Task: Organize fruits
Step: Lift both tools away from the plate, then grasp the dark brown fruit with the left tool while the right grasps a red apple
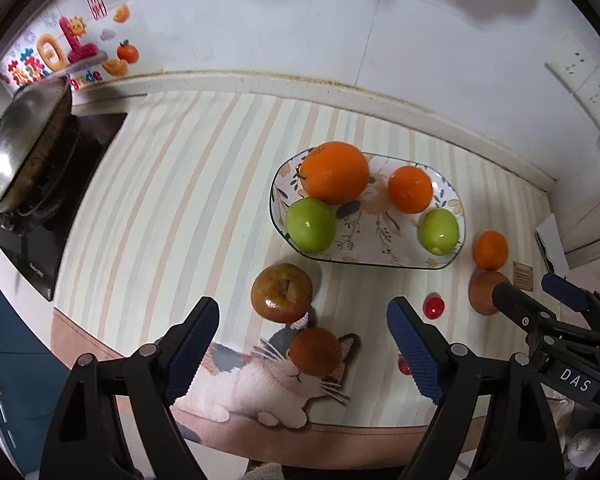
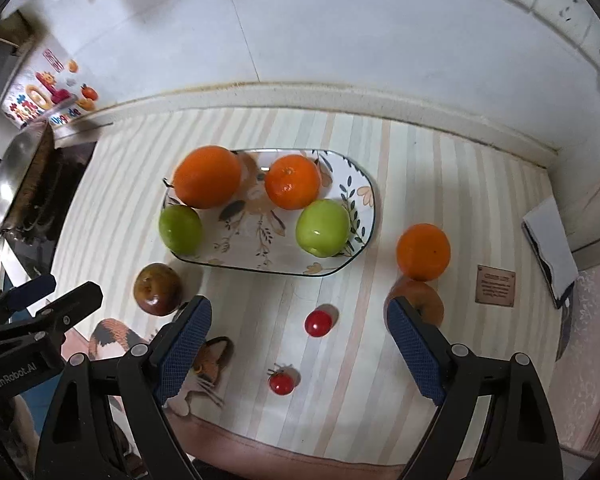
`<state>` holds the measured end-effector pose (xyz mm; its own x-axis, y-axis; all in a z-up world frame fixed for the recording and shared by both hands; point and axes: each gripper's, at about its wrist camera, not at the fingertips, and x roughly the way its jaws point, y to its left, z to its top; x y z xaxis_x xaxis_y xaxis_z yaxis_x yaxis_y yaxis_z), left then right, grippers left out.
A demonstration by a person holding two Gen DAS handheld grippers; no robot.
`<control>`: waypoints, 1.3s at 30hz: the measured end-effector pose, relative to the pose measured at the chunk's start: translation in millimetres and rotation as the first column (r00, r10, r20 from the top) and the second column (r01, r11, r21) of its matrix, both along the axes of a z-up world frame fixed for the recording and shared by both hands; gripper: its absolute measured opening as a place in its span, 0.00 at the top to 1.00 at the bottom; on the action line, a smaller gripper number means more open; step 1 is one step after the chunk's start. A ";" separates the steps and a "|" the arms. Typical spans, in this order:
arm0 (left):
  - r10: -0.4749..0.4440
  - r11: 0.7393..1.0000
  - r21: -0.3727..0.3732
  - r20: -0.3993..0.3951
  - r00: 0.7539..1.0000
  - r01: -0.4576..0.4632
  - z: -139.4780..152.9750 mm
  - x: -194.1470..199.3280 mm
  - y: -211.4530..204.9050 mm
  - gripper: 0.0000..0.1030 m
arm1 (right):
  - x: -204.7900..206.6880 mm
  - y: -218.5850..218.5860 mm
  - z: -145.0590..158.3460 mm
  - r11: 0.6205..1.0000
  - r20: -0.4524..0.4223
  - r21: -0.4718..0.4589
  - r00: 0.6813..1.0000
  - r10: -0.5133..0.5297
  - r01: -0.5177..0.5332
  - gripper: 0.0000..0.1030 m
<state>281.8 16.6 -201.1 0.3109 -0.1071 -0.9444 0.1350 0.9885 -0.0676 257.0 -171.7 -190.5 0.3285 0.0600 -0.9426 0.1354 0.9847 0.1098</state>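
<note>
A floral oval plate (image 1: 374,258) (image 2: 256,262) holds a large orange (image 1: 334,172) (image 2: 207,176), a smaller orange (image 1: 410,189) (image 2: 293,181) and two green apples (image 1: 311,224) (image 1: 438,231) (image 2: 180,228) (image 2: 322,228). On the striped mat lie a brown apple (image 1: 281,291) (image 2: 157,289), a small brown fruit (image 1: 315,351), a loose orange (image 1: 489,250) (image 2: 423,251), another brown fruit (image 1: 485,292) (image 2: 422,300) and two cherry tomatoes (image 2: 318,323) (image 2: 281,383). My left gripper (image 1: 303,350) is open above the small brown fruit. My right gripper (image 2: 299,350) is open above the tomatoes.
A steel wok (image 1: 18,148) sits on a black stove (image 1: 48,236) at the left. A tiled wall with sockets (image 1: 580,72) runs behind. A white notebook (image 2: 548,240) and a brown label (image 2: 495,285) lie at the right. The mat's front edge is near.
</note>
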 end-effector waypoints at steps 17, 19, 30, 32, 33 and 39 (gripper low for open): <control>-0.021 0.999 -0.041 0.088 0.996 0.025 40.6 -39.2 12.0 0.17 | -57.1 10.2 59.2 0.996 0.111 0.074 0.992 -0.055 0.046 0.11; -0.013 0.999 -0.030 0.068 0.998 0.015 32.0 -36.5 13.4 0.17 | -58.3 3.6 54.2 0.994 0.098 0.091 0.992 -0.074 0.065 0.11; 0.060 0.997 -0.033 -0.221 0.973 -0.069 -83.9 -11.9 10.0 0.17 | -43.5 -80.2 -25.5 0.956 -0.075 0.157 0.968 -0.238 0.247 0.11; 0.076 0.995 -0.045 -0.275 0.958 -0.092 -101.9 -9.2 9.0 0.17 | -38.9 -97.1 -47.8 0.944 -0.117 0.170 0.957 -0.264 0.282 0.11; 0.084 0.994 -0.049 -0.298 0.951 -0.103 -110.5 -8.2 8.5 0.17 | -36.5 -104.4 -59.1 0.939 -0.138 0.177 0.952 -0.273 0.295 0.11; 0.094 0.992 -0.043 -0.381 0.920 -0.119 -146.2 -3.3 -1.8 0.17 | -15.9 -131.5 -121.9 0.921 -0.229 0.184 0.927 -0.299 0.342 0.11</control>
